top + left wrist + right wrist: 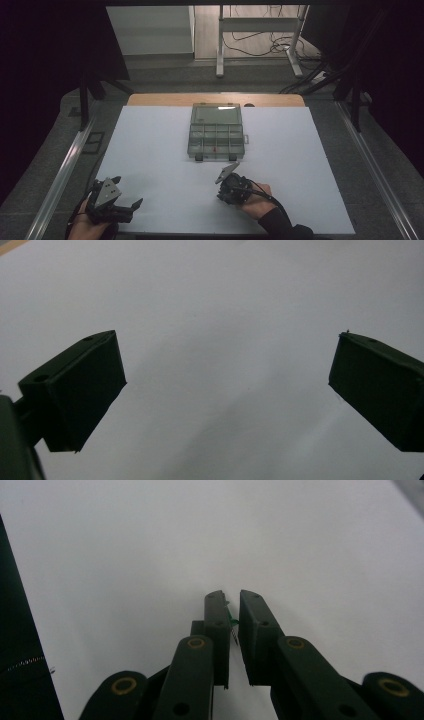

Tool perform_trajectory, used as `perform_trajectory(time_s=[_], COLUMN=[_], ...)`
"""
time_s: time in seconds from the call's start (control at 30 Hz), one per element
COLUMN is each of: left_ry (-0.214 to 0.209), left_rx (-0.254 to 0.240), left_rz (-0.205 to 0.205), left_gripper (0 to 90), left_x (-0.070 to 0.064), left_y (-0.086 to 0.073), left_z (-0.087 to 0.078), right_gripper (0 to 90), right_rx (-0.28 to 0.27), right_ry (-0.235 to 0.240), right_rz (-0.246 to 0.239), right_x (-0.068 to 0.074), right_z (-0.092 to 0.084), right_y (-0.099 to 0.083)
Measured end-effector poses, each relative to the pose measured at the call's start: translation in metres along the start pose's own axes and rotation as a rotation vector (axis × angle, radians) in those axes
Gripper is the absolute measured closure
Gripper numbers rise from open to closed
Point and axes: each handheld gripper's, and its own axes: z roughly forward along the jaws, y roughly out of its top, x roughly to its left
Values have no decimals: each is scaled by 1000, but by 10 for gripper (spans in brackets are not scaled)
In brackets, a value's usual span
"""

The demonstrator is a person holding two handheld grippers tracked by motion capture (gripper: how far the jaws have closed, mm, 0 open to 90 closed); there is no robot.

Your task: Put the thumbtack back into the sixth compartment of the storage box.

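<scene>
Tabletop (150, 150) covered in a white sheet filled the scene, with a strip of bare wood showing along its far edge. A clear plastic compartment box (216, 131) sat near the middle, slightly toward the far side, its lid area at the far end and rows of small compartments at the near end; something tiny and red lay in one near compartment.

The right gripper (226, 186) was held in a hand near the middle of the near edge, just in front of the box and apart from it. In the right gripper view (233, 625) its jaws were drawn almost together, pinching a tiny green item (231, 620) too small to identify.

The left gripper (116, 197) rested at the near left corner, well apart from the box. In the left gripper view (225, 385) its jaws stood wide apart over bare white sheet, with nothing between them.
</scene>
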Motion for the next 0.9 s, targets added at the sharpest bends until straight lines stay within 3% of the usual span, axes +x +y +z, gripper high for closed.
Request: perform_trajectory(time_s=[0.9], left_ry=[2], left_rx=[13], left_rz=[12], left_gripper=[20], left_x=[0], left_y=[1], left_z=[1], right_gripper=[824], right_rx=[-89], right_ry=[-44], right_rz=[60], right_x=[-21], right_z=[-13], right_y=[1])
